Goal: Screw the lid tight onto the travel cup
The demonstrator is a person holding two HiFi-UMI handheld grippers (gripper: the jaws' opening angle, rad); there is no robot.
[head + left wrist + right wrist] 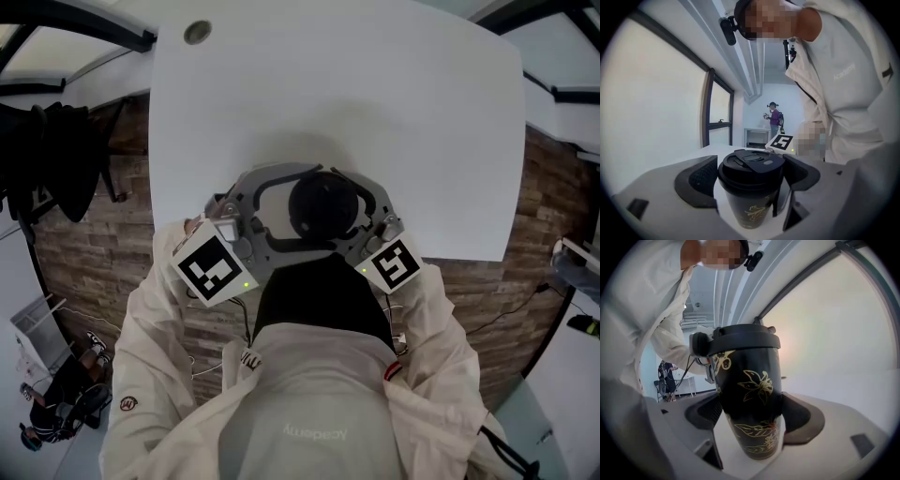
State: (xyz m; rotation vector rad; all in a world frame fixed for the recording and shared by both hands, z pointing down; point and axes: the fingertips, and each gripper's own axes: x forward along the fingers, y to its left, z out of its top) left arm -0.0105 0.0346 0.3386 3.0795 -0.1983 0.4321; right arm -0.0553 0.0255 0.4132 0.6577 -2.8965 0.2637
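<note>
Lidded cup [754, 399] upright, right gripper [753, 417] clamped on it, left gripper [750, 179] spread round the lid [751, 169].
Left gripper view: the 2 jaws stand wide apart, 1 on each side of the black lid. The pads are level with its rim and just beside it, and no press is evident. The lid sits level on the cup. Right gripper view: both pads bear on the cup's black, gold-flowered body below mid-height. The cup is vertical with the lid on top. Head view: the lid shows as a dark disc over the near edge of the white table [375, 103]. The 2 grippers are set on either side of it, reaching in from the person's side.
</note>
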